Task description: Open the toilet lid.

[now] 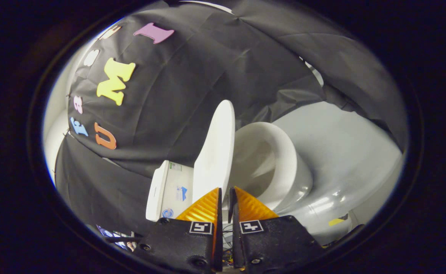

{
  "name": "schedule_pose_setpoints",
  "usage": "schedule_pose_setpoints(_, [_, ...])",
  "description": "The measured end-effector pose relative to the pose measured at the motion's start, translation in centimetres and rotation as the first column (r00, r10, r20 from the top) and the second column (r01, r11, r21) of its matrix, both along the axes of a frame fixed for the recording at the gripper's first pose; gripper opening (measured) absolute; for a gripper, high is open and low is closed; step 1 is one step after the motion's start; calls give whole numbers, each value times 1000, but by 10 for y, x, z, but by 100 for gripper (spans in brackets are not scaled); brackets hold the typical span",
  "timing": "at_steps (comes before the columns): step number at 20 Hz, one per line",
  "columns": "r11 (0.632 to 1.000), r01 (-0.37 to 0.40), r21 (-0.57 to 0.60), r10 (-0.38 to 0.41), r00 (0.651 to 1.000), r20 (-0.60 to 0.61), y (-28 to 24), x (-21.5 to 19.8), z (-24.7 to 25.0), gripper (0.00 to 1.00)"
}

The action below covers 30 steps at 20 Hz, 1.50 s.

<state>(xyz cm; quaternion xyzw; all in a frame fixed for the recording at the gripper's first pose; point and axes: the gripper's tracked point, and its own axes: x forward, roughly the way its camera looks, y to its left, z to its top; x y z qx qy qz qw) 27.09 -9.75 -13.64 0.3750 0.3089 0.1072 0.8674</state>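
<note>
- My gripper (225,190) has its two fingers drawn nearly together, with only a thin slit between them; whether the lid's lower edge is pinched in that slit or just sits beyond the tips I cannot tell
- The toilet lid (217,148) stands raised, close to upright, just ahead of the fingertips and leaning toward the tank (169,190), which sits on its far side against the black cloth wall
- With the lid up, the bowl (280,163) and its rim lie open on the other side of the lid, so I judge the opening nearly or fully done
- I read the narrow finger setting as a way to hook or nudge a thin edge, since a flat lid gives little to squeeze
- The view is tilted, so the toilet looks tipped over; I take that as my wrist rolled to follow the lid's swing
- The pale floor (344,144) spreads beyond the bowl
- If the lid is not yet resting back, letting go early could let it fall shut
</note>
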Motion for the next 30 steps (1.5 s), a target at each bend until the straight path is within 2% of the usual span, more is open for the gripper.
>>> schedule_pose_setpoints(8, [992,-41,-117,46,998,44,44,-5,56,13])
schedule_pose_setpoints(18, [976,-33,-215,42,998,39,75,-8,85,14])
schedule_pose_setpoints(30, [935,-56,-351,73,997,37,124,-5,123,13])
